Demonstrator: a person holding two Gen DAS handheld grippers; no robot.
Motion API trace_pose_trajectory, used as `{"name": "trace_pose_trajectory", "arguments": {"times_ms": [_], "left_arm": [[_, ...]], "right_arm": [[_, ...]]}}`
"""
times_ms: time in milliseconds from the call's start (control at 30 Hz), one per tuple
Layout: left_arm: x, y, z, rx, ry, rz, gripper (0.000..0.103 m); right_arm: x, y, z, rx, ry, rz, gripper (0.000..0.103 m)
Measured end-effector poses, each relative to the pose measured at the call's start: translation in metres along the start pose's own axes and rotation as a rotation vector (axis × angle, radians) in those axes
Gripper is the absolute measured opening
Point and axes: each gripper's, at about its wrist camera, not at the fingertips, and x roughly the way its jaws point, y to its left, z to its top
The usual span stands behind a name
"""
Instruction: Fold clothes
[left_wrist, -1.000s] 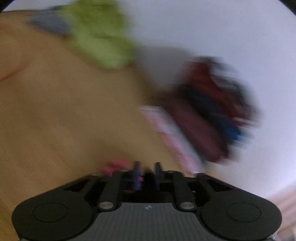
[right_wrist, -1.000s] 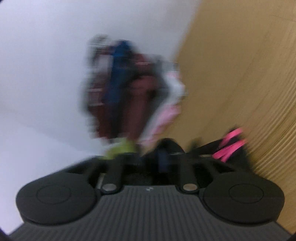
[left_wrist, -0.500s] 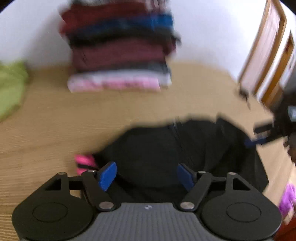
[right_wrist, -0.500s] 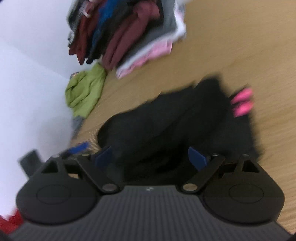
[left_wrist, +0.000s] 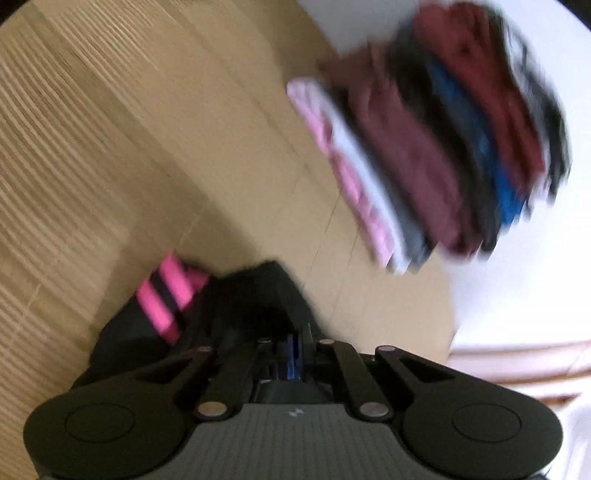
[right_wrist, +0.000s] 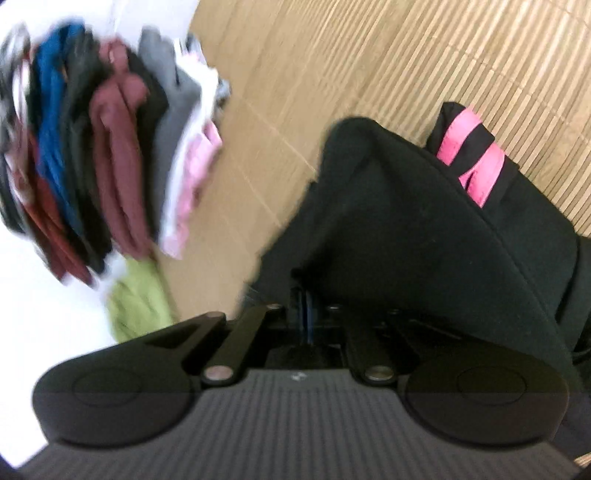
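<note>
A black garment with pink stripes hangs from my left gripper, whose jaws are shut on its edge. Its pink stripes show to the left. In the right wrist view the same black garment drapes over my right gripper, which is shut on its fabric, with the pink stripes at the upper right. Both views are tilted and blurred.
A tall stack of folded clothes in maroon, blue, grey and pink stands on the bamboo mat by the white wall; it also shows in the right wrist view. A green garment lies beside the stack.
Half a second ago both grippers were open above the black garment lying on the mat. Now both are shut on it and both views have tilted.
</note>
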Motion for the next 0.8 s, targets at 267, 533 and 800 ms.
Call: {"name": "trace_pose_trajectory", "arguments": {"times_ms": [267, 533, 800], "left_arm": [[0.029, 0.029, 0.027, -0.117, -0.041, 0.177, 0.011], [-0.018, -0.027, -0.055, 0.506, -0.124, 0.136, 0.076], [0.044, -0.049, -0.138, 0.964, -0.288, 0.35, 0.032]], "right_arm": [[-0.018, 0.001, 0.022, -0.023, -0.137, 0.062, 0.016], [-0.033, 0.028, -0.07, -0.851, -0.204, -0.134, 0.057], [0.028, -0.014, -0.126, -1.376, -0.373, -0.336, 0.064]]}}
